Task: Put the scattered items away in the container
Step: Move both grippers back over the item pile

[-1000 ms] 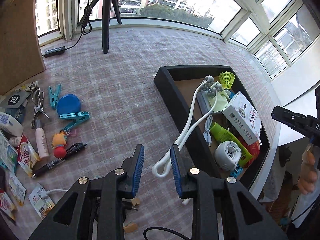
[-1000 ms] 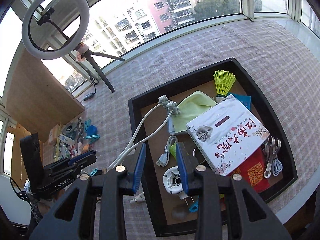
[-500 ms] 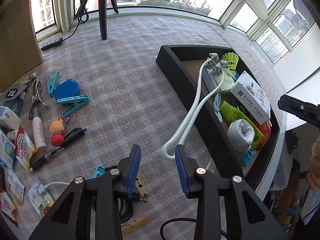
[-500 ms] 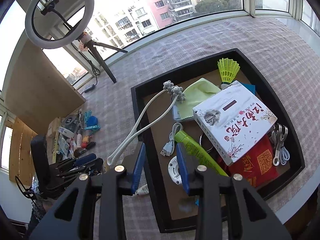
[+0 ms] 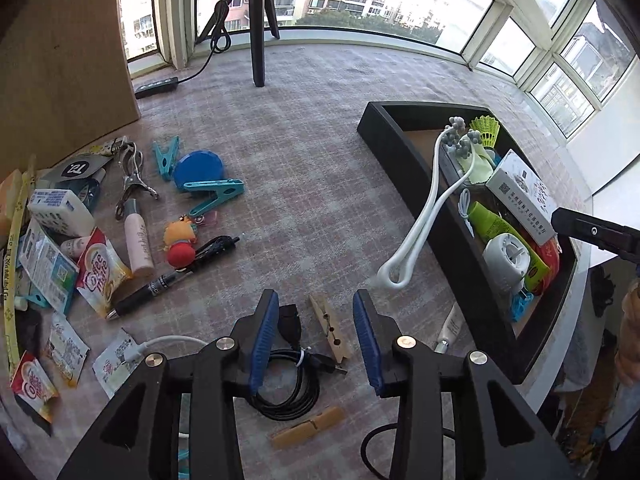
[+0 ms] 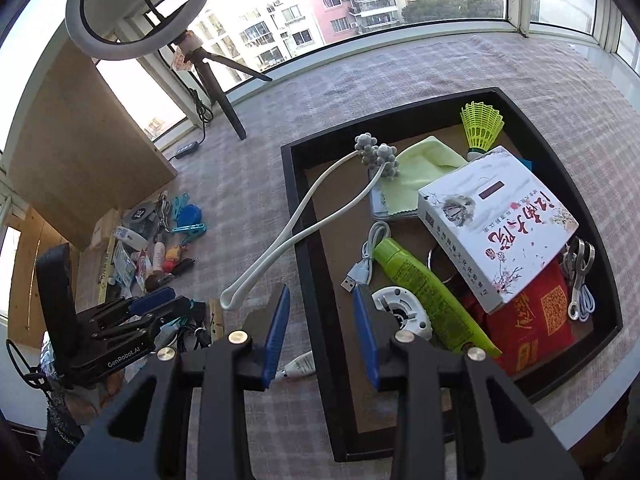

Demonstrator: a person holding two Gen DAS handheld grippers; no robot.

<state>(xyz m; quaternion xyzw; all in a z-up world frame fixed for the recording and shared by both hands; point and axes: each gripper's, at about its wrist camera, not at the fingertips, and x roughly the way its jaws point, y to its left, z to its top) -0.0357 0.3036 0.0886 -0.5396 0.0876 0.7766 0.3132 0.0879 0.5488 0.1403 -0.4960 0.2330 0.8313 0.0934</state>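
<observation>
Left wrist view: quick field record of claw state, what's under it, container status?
left claw: open, empty
under left claw: wooden clothespin, coiled black cable
container: black tray, partly filled
straddling tray wall: white massager, loop end outside on the cloth
right claw: open, empty, over the tray's near-left wall
left to tidy: pen, blue clips, sachets

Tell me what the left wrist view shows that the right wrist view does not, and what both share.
Only the left wrist view shows the coiled black cable and the second wooden clothespin near its own fingers, and the Coffee-mate sachets clearly.

Only the right wrist view shows the ring light, the metal clip with a white cable at the tray's far side, and the left gripper from outside.

Both show the black tray, the white massager lying across its rim, the yellow shuttlecock, the white box and the green tube.
</observation>
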